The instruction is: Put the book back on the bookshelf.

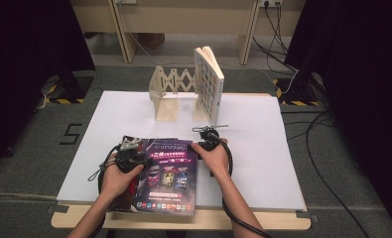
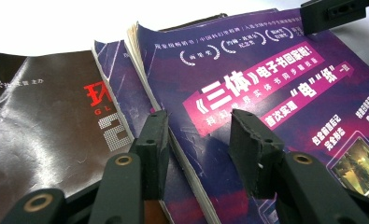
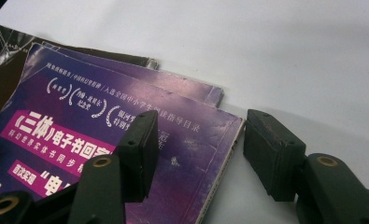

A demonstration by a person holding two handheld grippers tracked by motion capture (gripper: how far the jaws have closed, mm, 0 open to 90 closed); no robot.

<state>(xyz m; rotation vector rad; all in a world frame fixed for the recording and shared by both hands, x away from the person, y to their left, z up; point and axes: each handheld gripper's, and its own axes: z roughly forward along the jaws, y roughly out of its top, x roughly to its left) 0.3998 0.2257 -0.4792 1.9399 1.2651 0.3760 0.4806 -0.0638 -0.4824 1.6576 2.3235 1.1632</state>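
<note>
Magazines (image 1: 166, 173): seemingly three stacked; one book (image 1: 208, 82) upright in rack (image 1: 167, 94).

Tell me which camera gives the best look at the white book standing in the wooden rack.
The high view: the white book stands upright at the right end of the wooden rack, its patterned cover and page edges visible. The two gripper views look at the purple magazines instead.

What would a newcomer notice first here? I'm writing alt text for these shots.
The purple magazine on top of a stack at the table's near edge, with the left gripper and right gripper open astride its two side edges. Behind it, a white book stands upright against the wooden rack.
</note>
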